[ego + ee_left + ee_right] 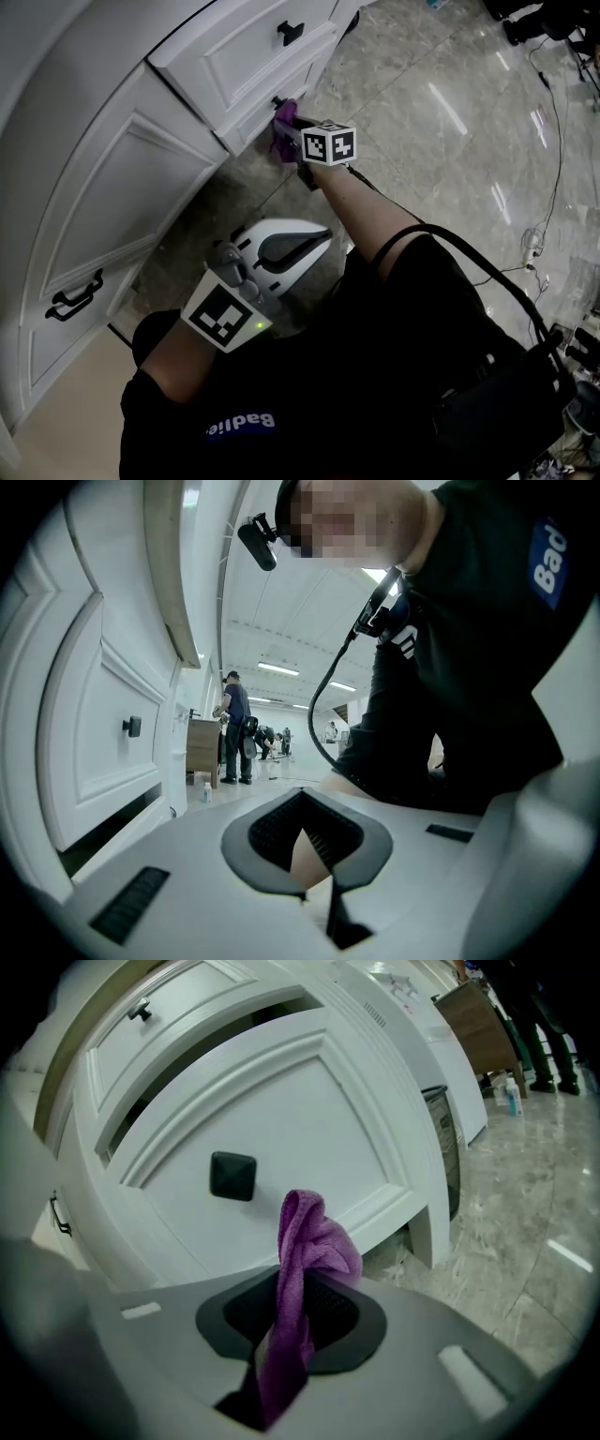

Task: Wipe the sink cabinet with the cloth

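I am clamping the purple cloth [314, 1241] in my right gripper [281, 1372], leaving a bunch standing proud of the jaws so that fabric, not plastic, meets the sink cabinet [112, 169]; the cloth is sitting just beside the lower drawer's knob [232, 1175] (contact unconfirmed); I am holding my left gripper [319, 892] near my body, jaws together on nothing, out of the wiping path.

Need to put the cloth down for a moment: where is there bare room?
The tiled floor lies bare from the cabinet out to the cables at the right. It is crowded along those cables and close by the person's legs.
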